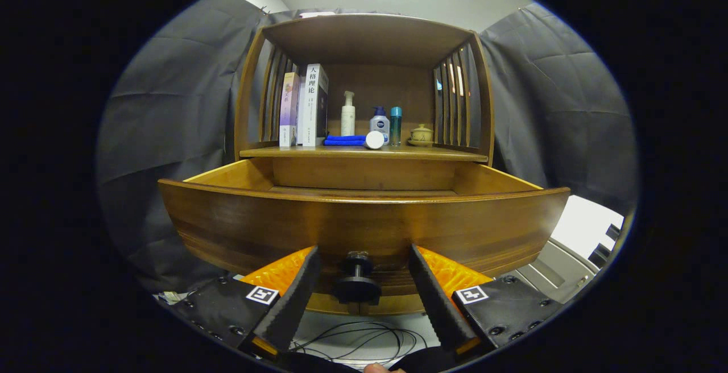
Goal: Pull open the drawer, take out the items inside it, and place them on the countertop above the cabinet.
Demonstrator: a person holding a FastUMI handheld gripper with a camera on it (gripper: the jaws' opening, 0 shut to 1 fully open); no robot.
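The brown wooden drawer [364,222] stands pulled well out below the countertop's front edge, its floor hidden behind its tall front panel. The gripper [364,273] is spread wide, gripping nothing, its fingers flanking the round black knob [357,287] without touching. Reaching in blind risks knocking the front panel, and items set down could topple the white pump bottle [347,114] on the crowded wooden countertop [455,156].

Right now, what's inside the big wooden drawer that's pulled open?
The pulled-open wooden drawer shows only its inner side and back walls. Its tall front panel hides the bottom, so I can't tell what lies there. The gripper is open around the drawer's dark round knob.
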